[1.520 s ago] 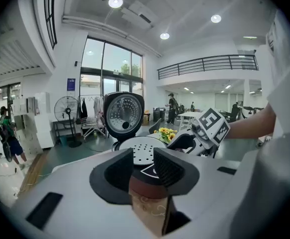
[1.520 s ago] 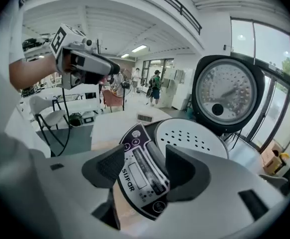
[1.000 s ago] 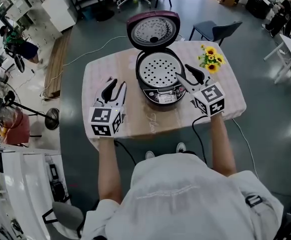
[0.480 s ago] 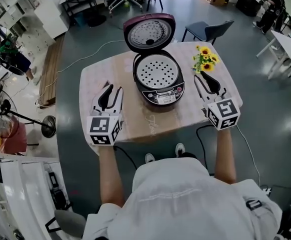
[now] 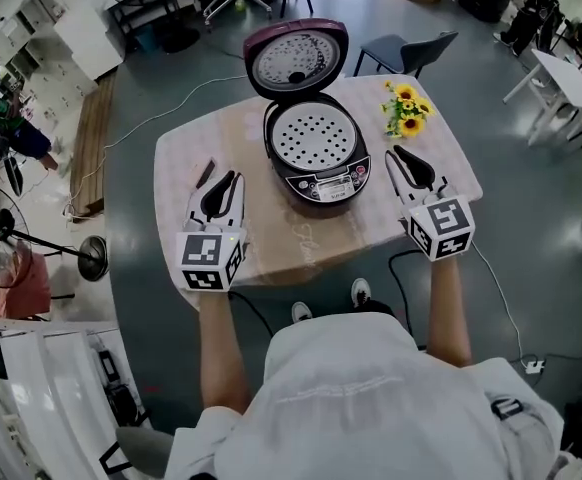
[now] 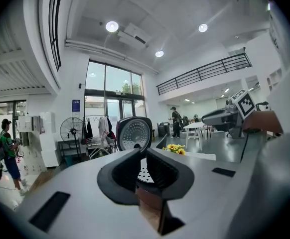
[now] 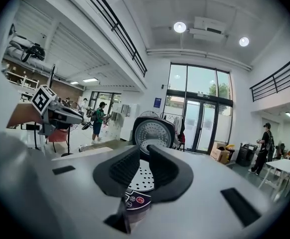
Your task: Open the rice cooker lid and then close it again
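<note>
holding both tools clear of the cooker (image 5: 316,158): left tool (image 5: 221,178) is over the bench (image 5: 176,153) to the cooker's left. right tool (image 5: 399,154) is to the cooker's right, near the flowers (image 5: 406,111) on the person's side. neither touches the cooker. both sets of jaws have just been closing and now stand nearly together with a thin gap. nothing is between them, and each gripper view only shows the cooker well off through the slit.

my read: the opening half is done and the lid (image 5: 296,58) is up. tools flank the cooker so either can go for the lid next, and narrowed jaws suit a push, not a grip.

cooker sits mid-bench, toward the far edge. panel (image 5: 333,185) faces the person and the lid joins at the far side. lid stands about upright, leaning back a bit, inner face toward the person. perforated tray (image 5: 314,138) is exposed inside. long axis of the open unit runs near-to-far, panel to lid. closing should mean swinging the lid forward and down toward the person until it latches.
</note>
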Available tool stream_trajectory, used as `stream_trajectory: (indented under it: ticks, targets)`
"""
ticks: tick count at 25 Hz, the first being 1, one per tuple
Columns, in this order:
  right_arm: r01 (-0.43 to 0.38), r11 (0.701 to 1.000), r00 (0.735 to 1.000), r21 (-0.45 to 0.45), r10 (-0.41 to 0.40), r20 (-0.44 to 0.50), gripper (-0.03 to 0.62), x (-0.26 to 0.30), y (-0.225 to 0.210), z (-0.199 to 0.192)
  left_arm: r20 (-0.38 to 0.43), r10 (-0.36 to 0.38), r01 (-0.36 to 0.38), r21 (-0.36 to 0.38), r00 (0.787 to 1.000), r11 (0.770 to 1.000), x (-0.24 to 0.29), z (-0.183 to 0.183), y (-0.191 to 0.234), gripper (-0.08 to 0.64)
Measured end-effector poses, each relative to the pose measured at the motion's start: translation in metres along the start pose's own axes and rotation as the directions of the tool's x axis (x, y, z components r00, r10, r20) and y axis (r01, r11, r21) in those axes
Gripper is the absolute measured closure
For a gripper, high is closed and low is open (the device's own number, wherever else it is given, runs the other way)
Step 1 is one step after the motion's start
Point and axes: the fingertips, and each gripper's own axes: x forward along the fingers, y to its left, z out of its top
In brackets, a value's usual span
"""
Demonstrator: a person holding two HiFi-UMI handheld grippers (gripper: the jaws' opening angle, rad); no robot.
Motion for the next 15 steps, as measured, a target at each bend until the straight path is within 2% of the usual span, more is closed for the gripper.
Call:
stream_trajectory:
  ticks: [8,15]
  targets:
    - [0.015,1.0,0.999,0.0,-0.015,-0.039,0.517,0.005,0.018,-0.005,-0.021,-0.053,0.052,-0.024,0.998,0.998,0.0,-0.017,0.011,0.509]
    - [0.037,0.999,0.998,-0.002,-0.037,-0.058,0.517,0.006,0.02,-0.006,-0.035,-0.095,0.094,-0.016,0.995,0.995,0.015,-0.022,0.02,0.509]
